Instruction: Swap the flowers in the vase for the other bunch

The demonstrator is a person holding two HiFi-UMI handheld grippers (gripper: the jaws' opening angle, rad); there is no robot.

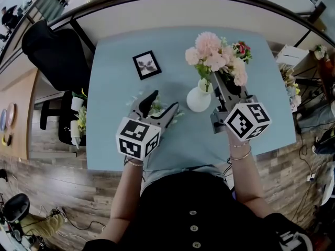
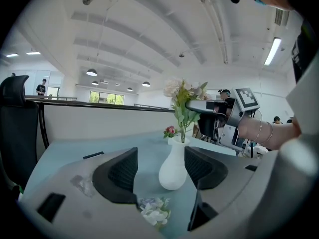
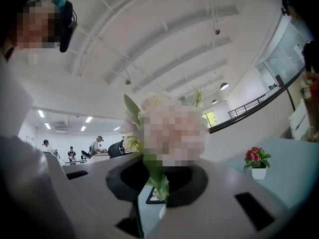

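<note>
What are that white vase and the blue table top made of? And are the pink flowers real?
The vase looks like ceramic or matte plastic: smooth, opaque white, with only a soft sheen. The table top seems a matte laminate: flat, even light blue, no grain. The pink flowers are probably fabric: uniform, tidy petals, though I cannot be sure.

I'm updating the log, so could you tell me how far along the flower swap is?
Done: nothing yet; the pink bunch stands in the white vase. In hand: the right gripper is shut on its stems; the left gripper is open over the white bunch on the table. Left: lift pink out, put white in.
</note>
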